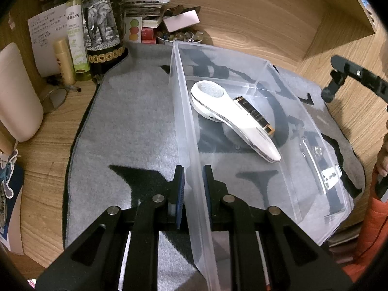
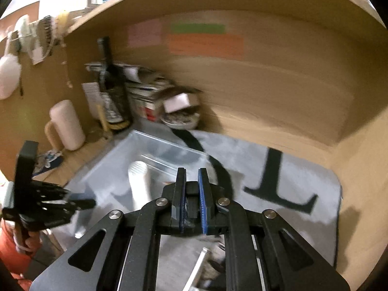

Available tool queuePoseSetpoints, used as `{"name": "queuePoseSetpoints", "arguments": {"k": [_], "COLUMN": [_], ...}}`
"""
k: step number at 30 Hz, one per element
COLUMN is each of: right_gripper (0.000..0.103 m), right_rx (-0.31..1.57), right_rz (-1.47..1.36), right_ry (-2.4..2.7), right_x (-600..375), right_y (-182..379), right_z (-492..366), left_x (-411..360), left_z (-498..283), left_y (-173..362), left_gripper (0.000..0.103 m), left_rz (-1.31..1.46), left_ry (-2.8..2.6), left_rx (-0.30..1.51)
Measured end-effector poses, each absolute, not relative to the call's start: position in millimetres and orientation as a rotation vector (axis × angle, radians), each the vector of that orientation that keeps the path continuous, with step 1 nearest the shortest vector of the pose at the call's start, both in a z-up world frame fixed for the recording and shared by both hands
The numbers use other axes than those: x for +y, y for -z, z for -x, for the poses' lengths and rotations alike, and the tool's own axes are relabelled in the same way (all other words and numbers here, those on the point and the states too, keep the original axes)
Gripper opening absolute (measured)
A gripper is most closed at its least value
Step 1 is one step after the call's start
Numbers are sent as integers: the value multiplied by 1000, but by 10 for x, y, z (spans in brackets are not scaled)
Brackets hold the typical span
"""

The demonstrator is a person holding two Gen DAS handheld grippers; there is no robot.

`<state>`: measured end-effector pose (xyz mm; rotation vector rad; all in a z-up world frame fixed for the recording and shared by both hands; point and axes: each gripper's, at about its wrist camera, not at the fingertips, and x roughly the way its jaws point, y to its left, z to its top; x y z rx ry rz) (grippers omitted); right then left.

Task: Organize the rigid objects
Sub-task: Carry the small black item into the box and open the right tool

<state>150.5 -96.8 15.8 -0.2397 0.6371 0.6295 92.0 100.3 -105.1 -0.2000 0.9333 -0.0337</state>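
A clear plastic bin (image 1: 184, 111) stands on a grey mat (image 1: 131, 111). A white handheld device (image 1: 232, 118) with a gold and black band lies inside it. A small white plug adapter (image 1: 331, 175) sits at the bin's right side. My left gripper (image 1: 192, 181) is shut on the bin's left wall, one finger inside and one outside. In the blurred right wrist view, my right gripper (image 2: 192, 189) hovers above the mat near the bin (image 2: 155, 155), its fingers a narrow gap apart and holding nothing. The white device (image 2: 139, 184) shows there too.
Bottles (image 1: 75, 34), an elephant-print box (image 1: 101, 24), a bowl of beads (image 1: 179, 37) and stacked papers crowd the desk's back left corner. A white jug (image 1: 17, 92) stands at the left. Wooden walls enclose the desk (image 2: 266, 97). The mat's right part (image 2: 303, 181) bears black letters.
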Motion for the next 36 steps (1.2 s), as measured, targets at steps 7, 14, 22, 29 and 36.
{"name": "queuePoseSetpoints", "arguments": {"k": [7, 14, 22, 29, 36], "right_gripper": [9, 9, 9, 12, 55], "right_rx": [648, 726, 782, 785, 734], "right_rz": [284, 371, 445, 445, 426], "right_ry": [-712, -711, -721, -721, -683], "right_x": [-620, -399, -224, -182, -271], "right_y": [-49, 233, 441, 429, 302], "right_z": [-1486, -1612, -1656, -1620, -1579], "left_x": [985, 1002, 1007, 1006, 1003], "left_z": [-940, -946, -947, -948, -950], "left_y": [1068, 1073, 1077, 1077, 1079], "left_gripper": [15, 15, 15, 15, 15], "left_rz": [190, 194, 198, 198, 198], "left_ry": [31, 35, 35, 36, 35], "left_rx": [944, 943, 945, 944, 944]}}
